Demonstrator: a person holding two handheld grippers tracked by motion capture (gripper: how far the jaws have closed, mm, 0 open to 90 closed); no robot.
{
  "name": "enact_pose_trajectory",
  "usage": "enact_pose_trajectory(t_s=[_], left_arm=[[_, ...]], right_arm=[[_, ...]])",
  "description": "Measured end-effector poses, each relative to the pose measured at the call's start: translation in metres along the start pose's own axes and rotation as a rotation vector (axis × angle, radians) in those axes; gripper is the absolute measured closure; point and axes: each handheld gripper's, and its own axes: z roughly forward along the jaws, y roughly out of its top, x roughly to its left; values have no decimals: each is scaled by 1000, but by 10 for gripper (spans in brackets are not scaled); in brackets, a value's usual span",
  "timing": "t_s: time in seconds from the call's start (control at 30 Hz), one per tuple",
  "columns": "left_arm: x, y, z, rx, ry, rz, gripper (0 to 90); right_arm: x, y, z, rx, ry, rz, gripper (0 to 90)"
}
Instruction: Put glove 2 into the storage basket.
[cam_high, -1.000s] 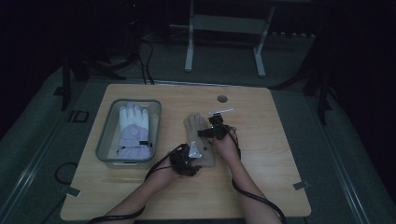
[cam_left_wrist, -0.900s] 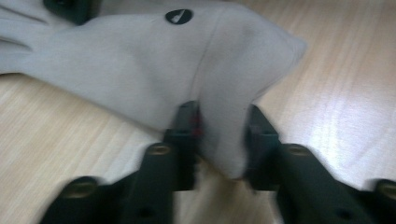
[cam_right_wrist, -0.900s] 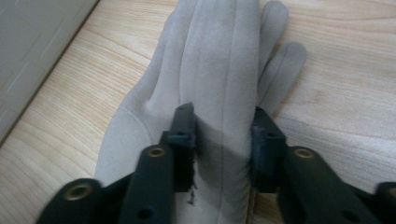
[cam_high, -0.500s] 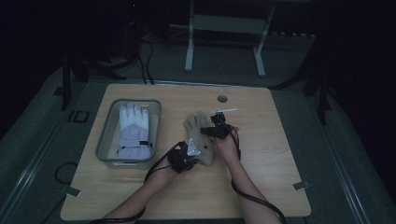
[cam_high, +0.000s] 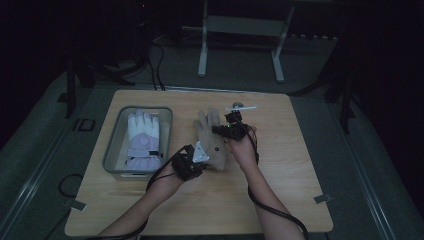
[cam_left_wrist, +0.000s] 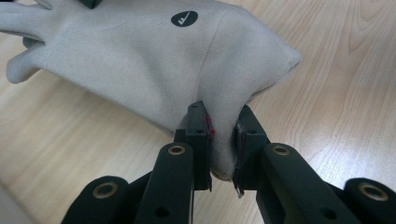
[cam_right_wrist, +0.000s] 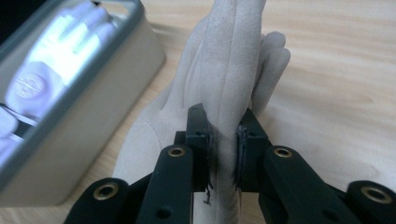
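**rigop_22:** Checking in from the remote desk. Clutter first: a grey bin (cam_high: 113, 150) sits left of centre in the high view, with a white-and-lilac glove (cam_high: 142, 140) lying flat inside it. The bin's wall is just beside my work, and in the right gripper view it runs across the whole left side (cam_right_wrist: 88, 116). Near the table's far edge, just above centre, there's a small white-and-grey bit (cam_high: 240, 106) I can't make out. Cables trail off both tools toward the bottom of the frame.

**benchfox:** And the thing you're actually holding?

**rigop_22:** A beige glove (cam_high: 212, 142), dead centre of the high view, fingers pointing toward the top of the frame. Soft, suede-looking, with a round black logo (cam_left_wrist: 184, 18) on the back. The left gripper (cam_high: 197, 159) has just pinched shut on a fold of the cuff edge, the fabric bunched between the pads in the left gripper view (cam_left_wrist: 223, 140). The right gripper (cam_high: 220, 129) closed on the finger end; its own view (cam_right_wrist: 224, 144) shows a ridge of fabric squeezed between the jaws.

**benchfox:** Room to move?

**rigop_22:** Plenty of bare wooden table (cam_high: 295, 165) on the right half and along the bottom. The left side is tight because of the bin.
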Motion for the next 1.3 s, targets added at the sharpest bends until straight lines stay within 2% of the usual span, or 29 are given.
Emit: enact_pose_trajectory(t_s=[0.23, 0.47, 0.7, 0.8, 0.83, 0.87, 0.9, 1.1, 1.3], left_arm=[[11, 1, -25, -6, 26, 4, 801], [23, -6, -47, -10, 61, -11, 801], [34, -20, -69, 6, 94, -16, 802], [36, -22, -73, 6, 99, -21, 802], [41, -29, -83, 12, 114, -32, 802], [42, -31, -85, 16, 116, -37, 802], [42, -31, -85, 16, 116, -37, 802], [51, -47, -98, 34, 133, -65, 802], [57, -63, -107, 56, 153, -84, 802]], right_arm=[[23, 22, -7, -36, 29, -30, 789], [45, 38, -4, -54, 57, -56, 789], [65, 48, 7, -56, 96, -54, 789], [71, 50, 11, -56, 100, -70, 789], [78, 52, 15, -55, 109, -77, 789], [82, 53, 17, -56, 111, -85, 789], [82, 53, 17, -56, 111, -85, 789], [105, 59, 33, -52, 140, -111, 789], [122, 61, 51, -35, 161, -131, 789]])
